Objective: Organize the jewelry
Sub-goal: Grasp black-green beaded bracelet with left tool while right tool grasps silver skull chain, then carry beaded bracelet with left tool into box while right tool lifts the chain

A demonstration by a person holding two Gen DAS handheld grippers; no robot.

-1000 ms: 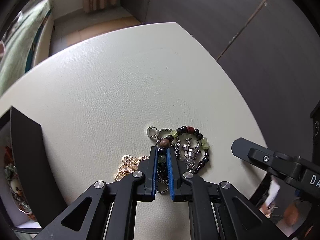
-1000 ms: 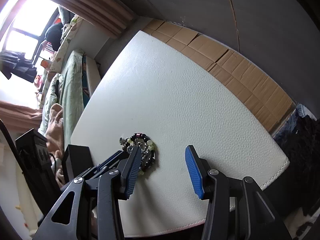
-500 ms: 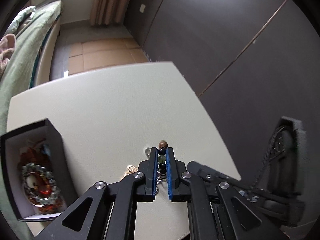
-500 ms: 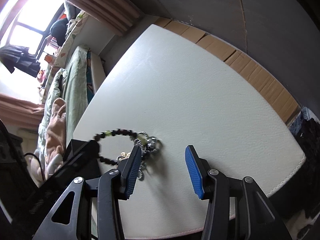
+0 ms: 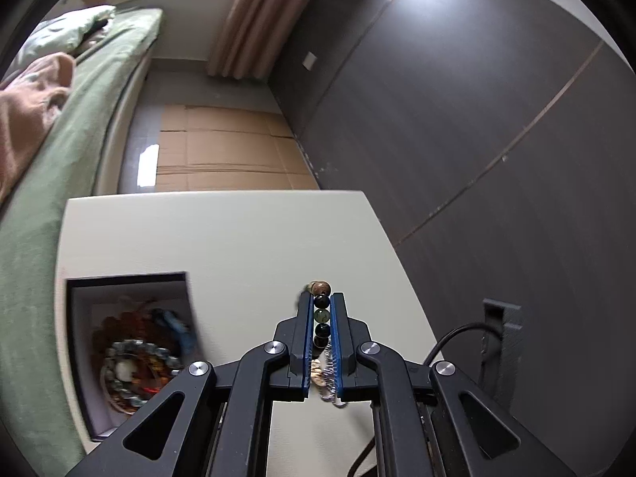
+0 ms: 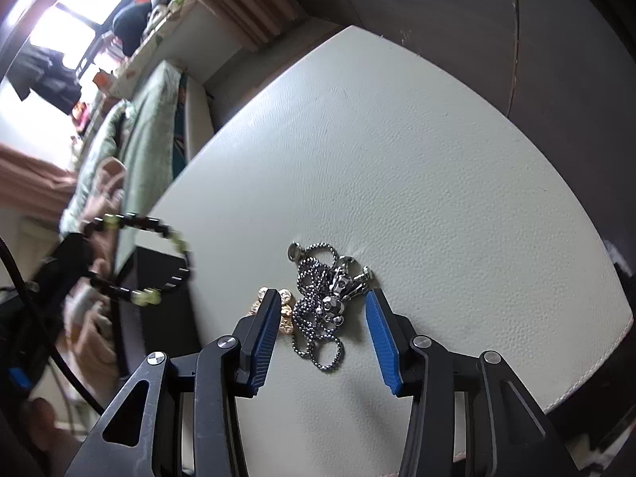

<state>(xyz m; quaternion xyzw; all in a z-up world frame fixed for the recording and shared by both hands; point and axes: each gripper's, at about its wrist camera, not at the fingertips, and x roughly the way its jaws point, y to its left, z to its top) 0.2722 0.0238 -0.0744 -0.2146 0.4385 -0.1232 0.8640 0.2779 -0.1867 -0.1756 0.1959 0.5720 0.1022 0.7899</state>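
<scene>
Your left gripper [image 5: 321, 320] pinches the bracelet [image 5: 321, 314] clear above the table [image 5: 222, 234] for boxing; your right gripper [image 6: 322, 318] hangs wide, straddling the chain [image 6: 322, 298].

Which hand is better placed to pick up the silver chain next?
Right. The right gripper is open and hangs just over the silver chain on the table, jaws to either side of it. The left gripper is shut on the beaded bracelet, lifted beside the jewelry box.
</scene>
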